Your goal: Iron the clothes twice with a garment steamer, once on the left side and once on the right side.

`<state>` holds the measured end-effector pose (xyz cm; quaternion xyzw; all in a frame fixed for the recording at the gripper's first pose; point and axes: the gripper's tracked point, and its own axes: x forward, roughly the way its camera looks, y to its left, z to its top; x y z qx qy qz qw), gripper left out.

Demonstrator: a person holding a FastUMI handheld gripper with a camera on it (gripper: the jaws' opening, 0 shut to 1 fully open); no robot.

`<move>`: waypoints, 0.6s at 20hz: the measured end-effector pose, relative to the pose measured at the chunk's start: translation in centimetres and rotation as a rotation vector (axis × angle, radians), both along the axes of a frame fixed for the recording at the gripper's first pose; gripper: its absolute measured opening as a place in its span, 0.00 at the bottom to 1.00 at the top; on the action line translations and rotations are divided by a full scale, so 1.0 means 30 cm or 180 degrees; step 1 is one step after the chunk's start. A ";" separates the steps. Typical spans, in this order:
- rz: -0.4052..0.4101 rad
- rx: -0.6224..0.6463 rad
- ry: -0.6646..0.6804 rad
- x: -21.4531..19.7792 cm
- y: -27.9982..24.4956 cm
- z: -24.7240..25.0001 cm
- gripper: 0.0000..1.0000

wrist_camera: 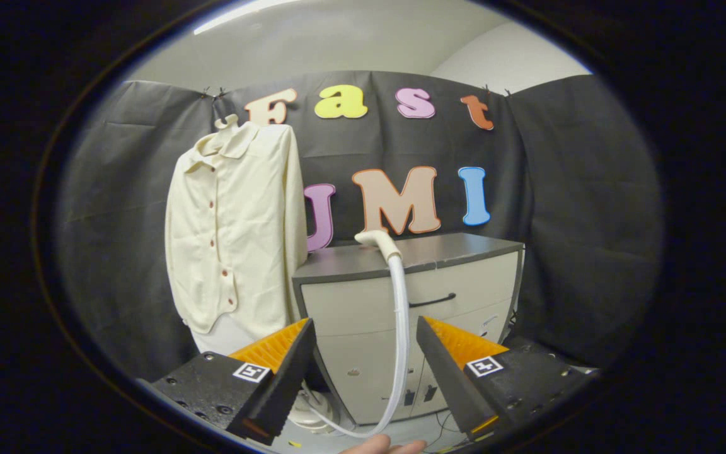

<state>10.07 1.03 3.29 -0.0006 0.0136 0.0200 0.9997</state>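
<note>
Claw (366, 353) spread wide, gripping nothing. Steamer head (377, 240) resting on top of the cabinet (451, 287), beyond the fingers, with its hose (403, 328) hanging down through the gap between them. Cream shirt (237, 227) hanging on the booth wall, ahead and to the left of the fingers, beside the cabinet. Judging from this, no pass begun yet: steamer still to be picked up, both left and right sides still to iron.

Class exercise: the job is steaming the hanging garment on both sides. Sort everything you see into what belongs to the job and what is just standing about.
Belongs to the job:
cream button-up shirt on its hanger
steamer head lying on the cabinet top
white steamer hose
steamer base on the floor
hand-held gripper, fingers open and apart

Standing about:
grey drawer cabinet
</note>
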 end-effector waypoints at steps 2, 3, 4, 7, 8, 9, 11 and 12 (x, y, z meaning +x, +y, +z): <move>-0.0021 0.0012 -0.0045 0.097 -0.007 0.049 0.97; -0.0060 -0.0005 -0.0064 0.147 -0.021 0.071 0.98; -0.0076 -0.0014 -0.0081 0.199 -0.032 0.092 0.98; -0.0081 -0.0014 -0.0090 0.362 -0.048 0.155 0.98; -0.0089 -0.0042 -0.0107 0.418 -0.053 0.182 0.98; -0.0115 -0.0081 -0.0116 0.471 -0.066 0.204 0.98; -0.0210 -0.0056 0.0029 0.575 -0.097 0.215 0.97; -0.0242 -0.0035 0.0138 0.622 -0.105 0.204 0.97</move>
